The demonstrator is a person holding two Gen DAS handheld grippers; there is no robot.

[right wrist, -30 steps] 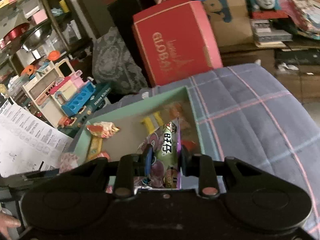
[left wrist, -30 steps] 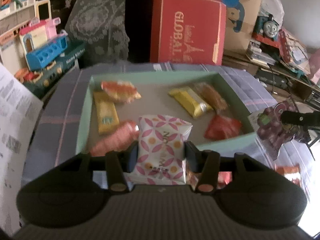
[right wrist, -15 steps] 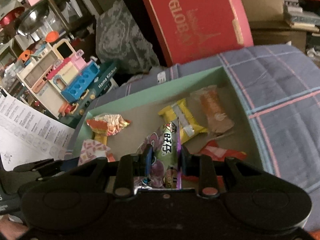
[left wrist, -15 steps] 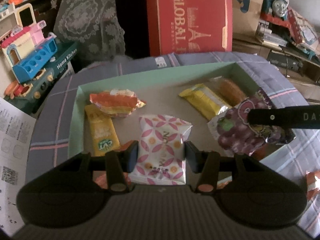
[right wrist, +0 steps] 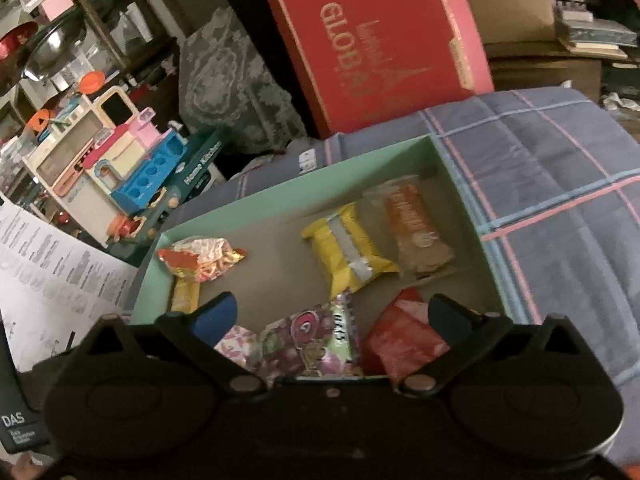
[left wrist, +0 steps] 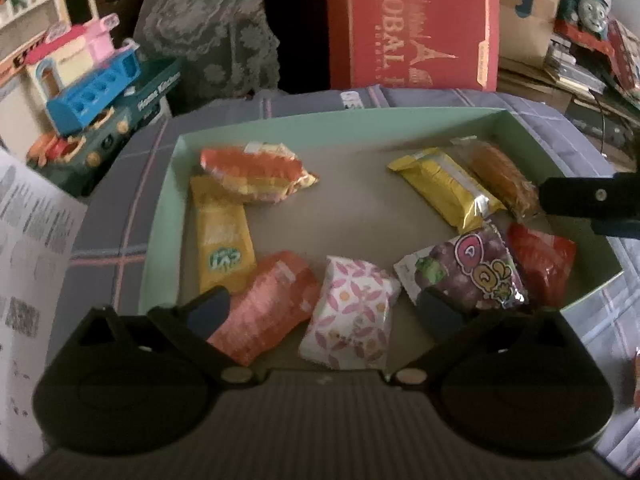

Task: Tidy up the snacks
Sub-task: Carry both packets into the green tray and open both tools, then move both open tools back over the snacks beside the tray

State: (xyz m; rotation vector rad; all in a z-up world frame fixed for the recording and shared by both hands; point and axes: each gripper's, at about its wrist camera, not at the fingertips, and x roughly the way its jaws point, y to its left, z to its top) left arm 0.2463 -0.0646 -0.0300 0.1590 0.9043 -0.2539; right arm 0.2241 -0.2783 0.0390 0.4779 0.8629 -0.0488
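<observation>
A shallow green box (left wrist: 340, 122) (right wrist: 280, 206) on a plaid cloth holds several snack packets. My left gripper (left wrist: 324, 308) is open above its near edge. The pink-flowered white packet (left wrist: 352, 316) lies loose in the box between the spread fingers, next to an orange packet (left wrist: 268, 304). My right gripper (right wrist: 332, 316) is open over the box's near side. The purple grape packet (right wrist: 308, 344) (left wrist: 468, 268) lies below it, beside a red packet (right wrist: 404, 340) (left wrist: 544, 256). One right-gripper finger (left wrist: 592, 200) shows at the right of the left wrist view.
Also in the box: yellow bars (left wrist: 444, 188) (left wrist: 222, 236), an orange-brown bar (left wrist: 500, 172) and a crinkled orange packet (left wrist: 256, 170). A red carton (left wrist: 412, 24) stands behind the box, a toy kitchen (left wrist: 88, 80) to the left, printed paper (left wrist: 28, 248) at the left edge.
Both grippers opened. The flowered packet dropped from the left gripper into the box, and the grape packet dropped from the right gripper beside the red packet.
</observation>
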